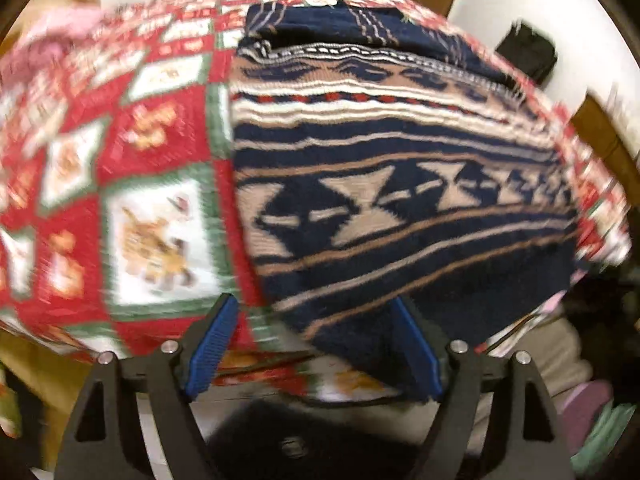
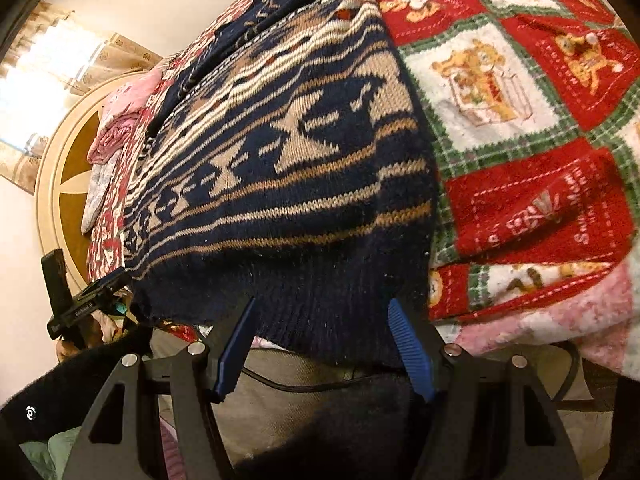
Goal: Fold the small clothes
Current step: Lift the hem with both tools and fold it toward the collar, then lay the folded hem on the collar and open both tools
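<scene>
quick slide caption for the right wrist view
Open right gripper at the hem of a navy patterned sweater on a red quilt.

Daylight is coming through a window with beige patterned curtains (image 2: pixel 80 56) at the far left. White wall (image 2: pixel 168 12) is showing behind. A round cream-and-brown headboard (image 2: pixel 68 168) is standing at the bed's end.
</scene>
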